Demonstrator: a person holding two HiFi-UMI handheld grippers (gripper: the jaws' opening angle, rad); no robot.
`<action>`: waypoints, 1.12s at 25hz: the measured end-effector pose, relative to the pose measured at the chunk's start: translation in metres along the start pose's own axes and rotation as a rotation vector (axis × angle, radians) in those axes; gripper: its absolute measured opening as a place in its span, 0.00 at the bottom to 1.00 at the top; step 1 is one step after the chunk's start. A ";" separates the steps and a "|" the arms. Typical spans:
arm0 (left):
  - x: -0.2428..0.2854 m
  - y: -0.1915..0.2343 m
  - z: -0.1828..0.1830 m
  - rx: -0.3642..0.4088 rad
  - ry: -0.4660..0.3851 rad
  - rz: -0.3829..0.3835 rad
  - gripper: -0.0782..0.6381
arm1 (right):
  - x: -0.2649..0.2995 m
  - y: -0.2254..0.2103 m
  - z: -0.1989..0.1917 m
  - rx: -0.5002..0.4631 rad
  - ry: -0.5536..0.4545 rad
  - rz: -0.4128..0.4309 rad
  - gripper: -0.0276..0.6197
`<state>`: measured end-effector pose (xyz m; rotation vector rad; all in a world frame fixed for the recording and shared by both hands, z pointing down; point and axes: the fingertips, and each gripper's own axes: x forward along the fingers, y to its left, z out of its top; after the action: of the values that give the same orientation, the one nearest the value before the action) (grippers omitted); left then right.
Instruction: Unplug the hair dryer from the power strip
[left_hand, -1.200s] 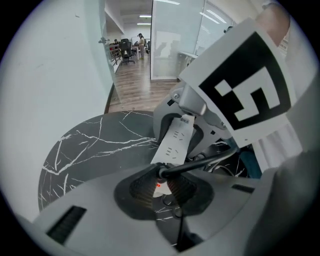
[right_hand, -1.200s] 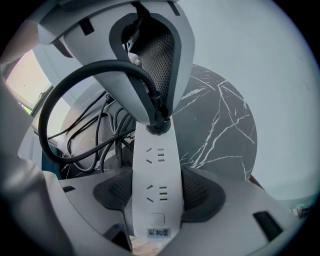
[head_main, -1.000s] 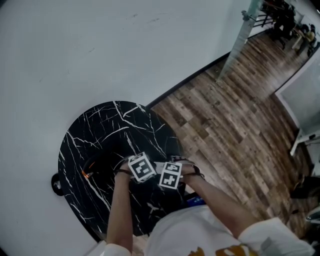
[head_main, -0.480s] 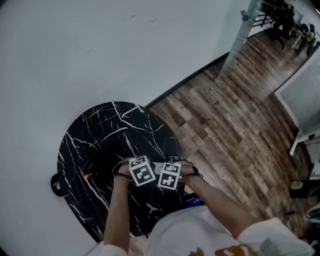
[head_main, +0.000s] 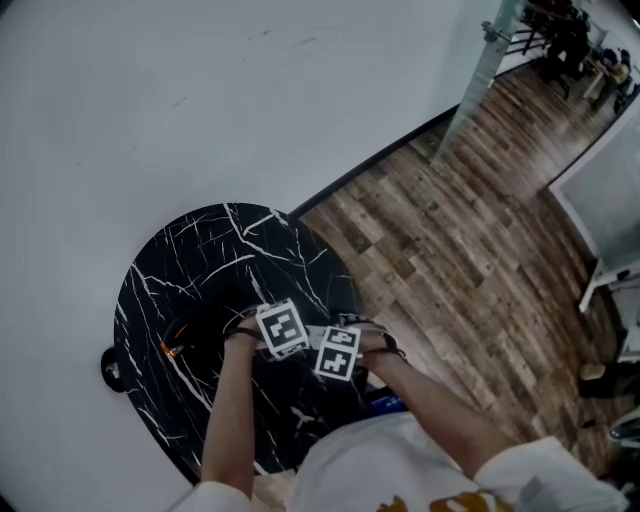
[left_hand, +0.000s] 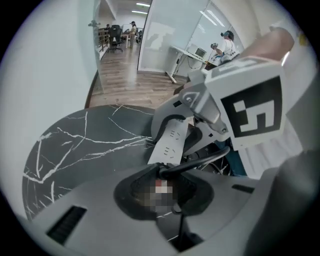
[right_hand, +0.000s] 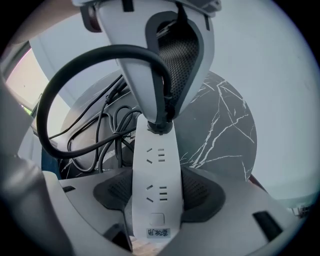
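Observation:
A white power strip (right_hand: 156, 190) lies lengthwise between the pads of my right gripper (right_hand: 157, 194), which is shut on it. A black plug (right_hand: 159, 123) sits in the strip's far socket, and a thick black cable (right_hand: 60, 85) loops away from it. My left gripper (left_hand: 162, 184) is shut on that plug from above. In the right gripper view its white fingers (right_hand: 142, 75) come down onto the plug. The head view shows both marker cubes, left (head_main: 283, 328) and right (head_main: 340, 352), side by side over the black marble table (head_main: 220, 250). No hair dryer is clearly seen.
A tangle of thin black cables (right_hand: 102, 132) lies beside the strip. On the table left of the grippers is a dark shape with an orange spot (head_main: 168, 348). The round table stands against a white wall (head_main: 150, 100), with wooden floor (head_main: 450, 230) to the right.
The left gripper's marker cube has tilted and shifted slightly up in the head view. The right gripper has kept still. Both grips are unchanged.

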<state>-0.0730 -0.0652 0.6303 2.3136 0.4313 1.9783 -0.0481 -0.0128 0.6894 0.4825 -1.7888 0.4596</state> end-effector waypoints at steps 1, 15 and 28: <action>0.001 -0.002 -0.005 -0.023 0.017 -0.043 0.18 | 0.000 0.000 0.000 0.001 0.000 0.001 0.45; 0.000 -0.027 -0.006 0.023 -0.095 0.121 0.18 | -0.001 -0.002 0.000 0.003 -0.005 0.001 0.46; -0.007 -0.027 -0.014 -0.038 -0.136 0.206 0.18 | -0.001 0.001 0.000 0.013 -0.018 -0.001 0.46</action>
<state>-0.0925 -0.0429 0.6202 2.5389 0.1502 1.8741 -0.0485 -0.0122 0.6885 0.4979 -1.8033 0.4671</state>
